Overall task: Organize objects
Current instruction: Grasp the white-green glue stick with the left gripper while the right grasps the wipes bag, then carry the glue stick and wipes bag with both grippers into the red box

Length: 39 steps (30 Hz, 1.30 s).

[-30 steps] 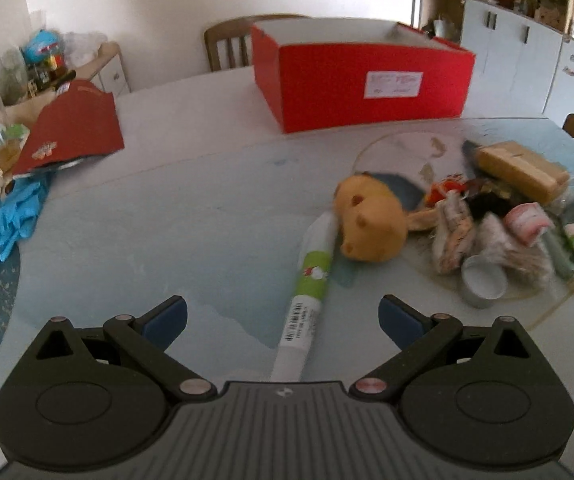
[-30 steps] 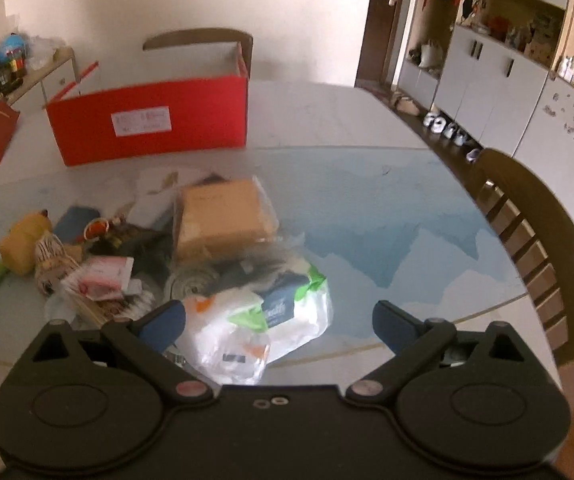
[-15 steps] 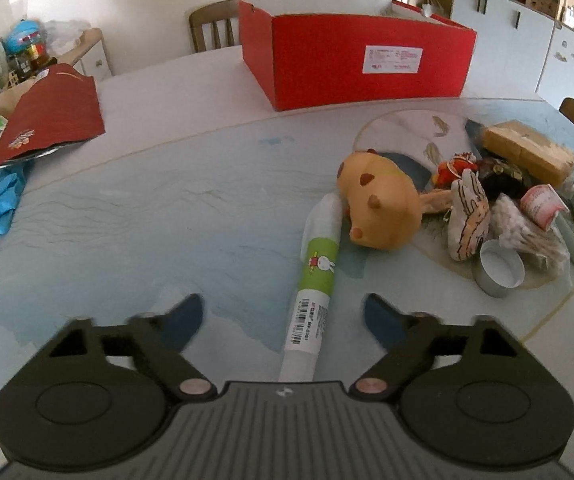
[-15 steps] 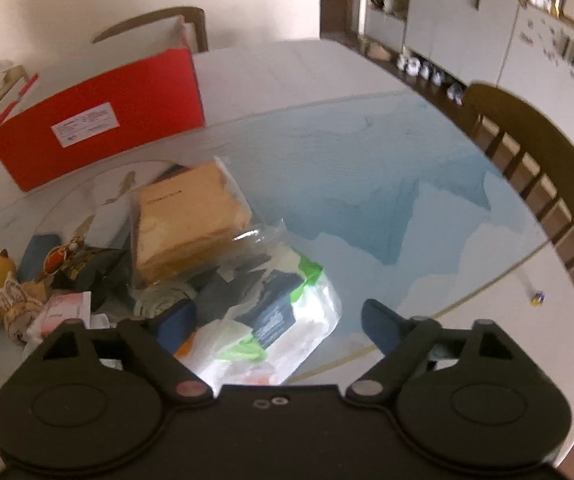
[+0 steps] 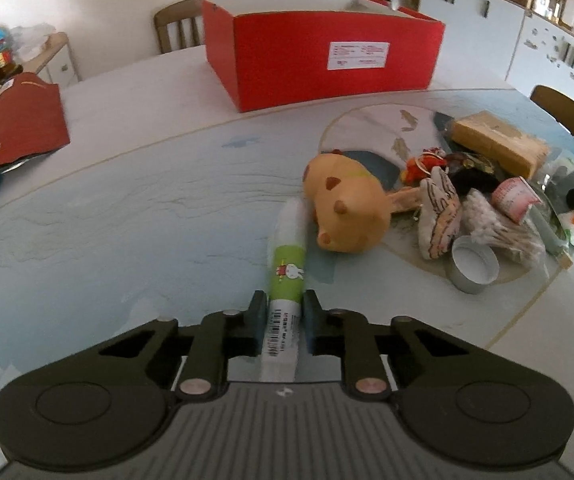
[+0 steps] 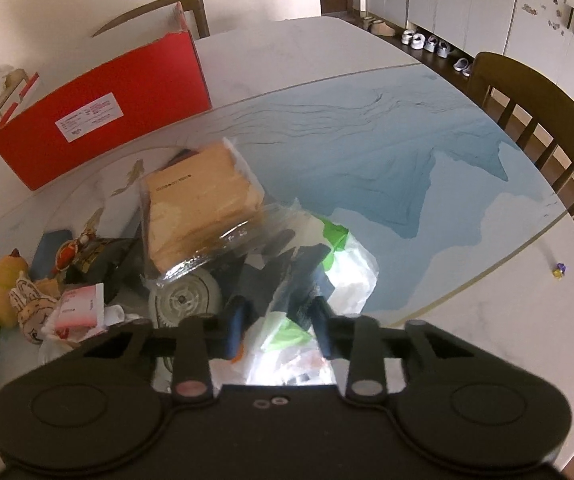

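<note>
Green-and-white tube lay lengthwise on the table, its near end between the left gripper pads, which were clamped on it; far end touching a tan plush toy. Right gripper jaws were closing around a white plastic packet in the clutter pile. Red box stood beyond, with bare tabletop between.

White-green tube lies flat beside yellow plush; wipes pack, perhaps.
</note>
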Available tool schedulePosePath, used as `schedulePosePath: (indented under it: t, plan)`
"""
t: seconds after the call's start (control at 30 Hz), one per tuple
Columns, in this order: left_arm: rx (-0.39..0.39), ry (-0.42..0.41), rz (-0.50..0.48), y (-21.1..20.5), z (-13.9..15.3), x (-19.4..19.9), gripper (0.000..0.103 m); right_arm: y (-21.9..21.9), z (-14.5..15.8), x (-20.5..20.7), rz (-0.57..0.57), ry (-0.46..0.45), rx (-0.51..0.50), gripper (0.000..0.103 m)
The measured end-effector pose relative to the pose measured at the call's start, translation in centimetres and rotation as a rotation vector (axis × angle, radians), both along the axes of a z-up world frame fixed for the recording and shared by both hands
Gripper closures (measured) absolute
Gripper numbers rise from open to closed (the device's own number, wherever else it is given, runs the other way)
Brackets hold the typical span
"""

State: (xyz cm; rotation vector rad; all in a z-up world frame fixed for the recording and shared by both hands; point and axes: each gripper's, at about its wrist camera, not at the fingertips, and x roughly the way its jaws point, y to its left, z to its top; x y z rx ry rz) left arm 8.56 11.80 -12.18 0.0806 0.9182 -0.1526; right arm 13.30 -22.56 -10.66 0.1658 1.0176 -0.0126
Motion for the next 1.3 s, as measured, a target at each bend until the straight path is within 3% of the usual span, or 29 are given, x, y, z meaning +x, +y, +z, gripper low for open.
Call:
schedulePosePath:
  t: [0.17, 0.7, 0.97, 1.3]
  plan:
    - [-0.025, -0.001, -0.006, 0.2, 0.0, -0.6, 0.087, -0.1, 0.7, -1.1, 0.007, -0.021, -0.018, 0.091]
    - [-0.189, -0.048, 0.015, 1.2, 3.9, -3.0, 0.087, -0.6, 6.4, -4.6, 0.07, -0.136, -0.024, 0.096]
    - [-0.232, -0.08, -0.003, -0.7, 7.0, -1.7, 0.087, 0.0, 9.2, -2.0, 0.179, -0.179, -0.015, 0.096]
    - [-0.226, -0.119, 0.017, -2.6, 10.7, 3.1, 0.087, 0.8, 12.6, 4.5, 0.345, -0.248, 0.0, 0.096]
